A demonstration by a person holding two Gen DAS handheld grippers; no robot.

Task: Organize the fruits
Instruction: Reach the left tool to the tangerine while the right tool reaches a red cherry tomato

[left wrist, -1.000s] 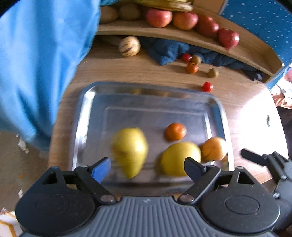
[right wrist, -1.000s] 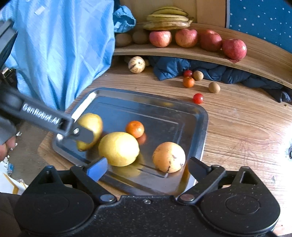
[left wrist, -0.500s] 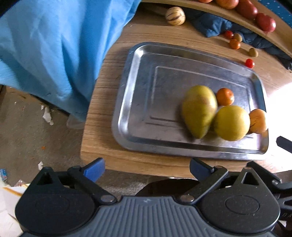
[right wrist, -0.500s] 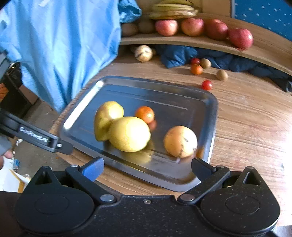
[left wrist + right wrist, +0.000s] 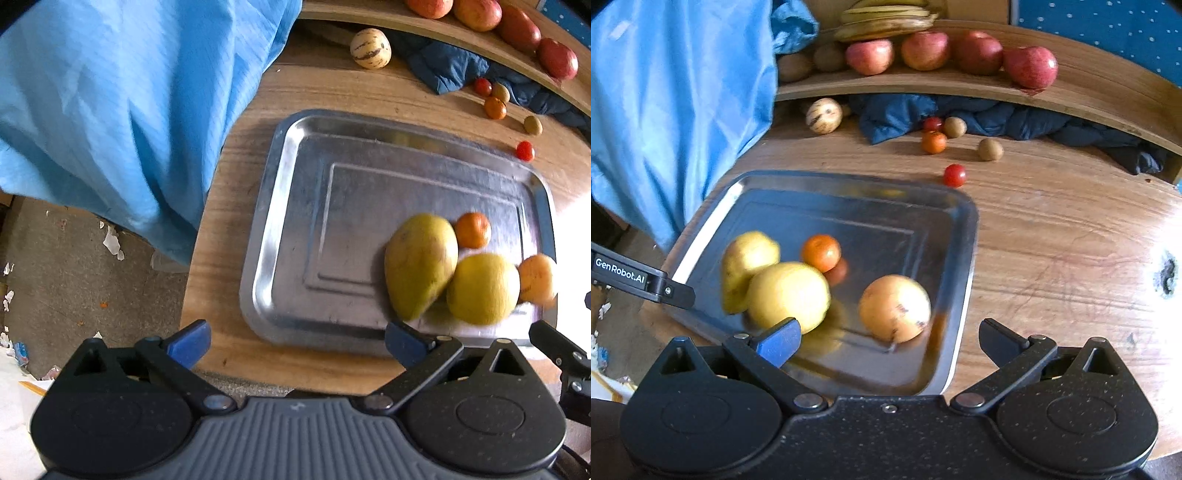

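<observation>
Both claws empty w/ jaws spread wide. Left gripper (image 5: 295, 341) hangs off the table's near edge; metal tray (image 5: 288, 236) sits ahead of it, and the fruit is bunched ahead-right of its right finger: mango (image 5: 419, 264) touching the lemon (image 5: 482, 288) and small orange (image 5: 472, 229), peach-coloured fruit (image 5: 537, 278) furthest right. Right gripper (image 5: 888, 341) is over the tray's near corner, lemon just ahead of its left finger, peach fruit between the fingers. Cherry tomato (image 5: 954, 175) lies on the table past the tray; apples (image 5: 1030, 66) on a shelf well beyond.

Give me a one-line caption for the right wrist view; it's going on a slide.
Open right gripper poised over a metal tray holding four fruits, small fruits loose on the wooden table behind.
</observation>
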